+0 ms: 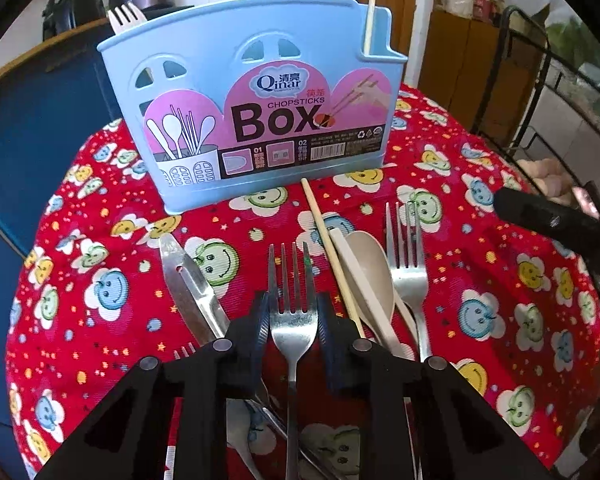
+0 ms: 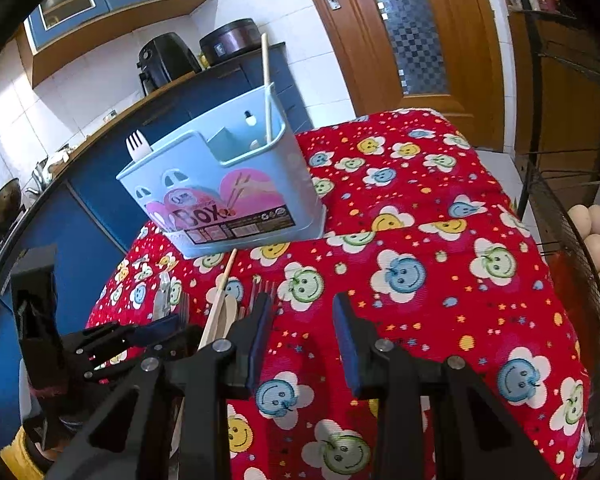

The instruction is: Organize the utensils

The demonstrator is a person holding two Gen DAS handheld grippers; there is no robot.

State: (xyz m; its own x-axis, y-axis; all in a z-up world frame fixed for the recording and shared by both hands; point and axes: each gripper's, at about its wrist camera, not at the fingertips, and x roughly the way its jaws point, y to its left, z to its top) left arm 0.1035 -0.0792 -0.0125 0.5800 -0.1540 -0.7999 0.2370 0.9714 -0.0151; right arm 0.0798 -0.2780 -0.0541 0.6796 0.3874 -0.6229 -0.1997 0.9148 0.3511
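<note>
Utensils lie loose on the bench (image 1: 500, 320) in front of the box (image 1: 252, 112): knife (image 1: 188, 280) left, steel fork (image 1: 293, 308) centre, chopstick (image 1: 332, 256), beige spoon (image 1: 370, 268), second fork (image 1: 406, 264) right.

My left gripper (image 1: 293, 320) straddles the centre fork's head, just below the tines. Pads sit right beside the metal; I can't tell if they press it yet. No earlier picture, so I call it closing-in, not a confirmed pinch. My right gripper (image 2: 302, 340) hangs spread over bare cloth, holding nothing.

Risks, as I judge them:
- Fork is flat and thin on soft cloth. Pads could ride over it or pinch the cloth along with it.
- Grip is at the head, so the long handle would hang and swing; it could slip or rotate on the lift.
- Handle end runs under my gripper near other cutlery at the bottom of the left view; lifting could drag those.
- Chopstick lies just right of my right pad; a sideways nudge rolls it.
- Box is light plastic; hitting its rim with the fork could tip or shift it.

Box contents: white plastic fork (image 1: 125, 18) upright at the left end, one chopstick (image 1: 370, 12) upright in the narrow right compartment. Middle section looks empty from the right view, though I can't see its floor.
</note>
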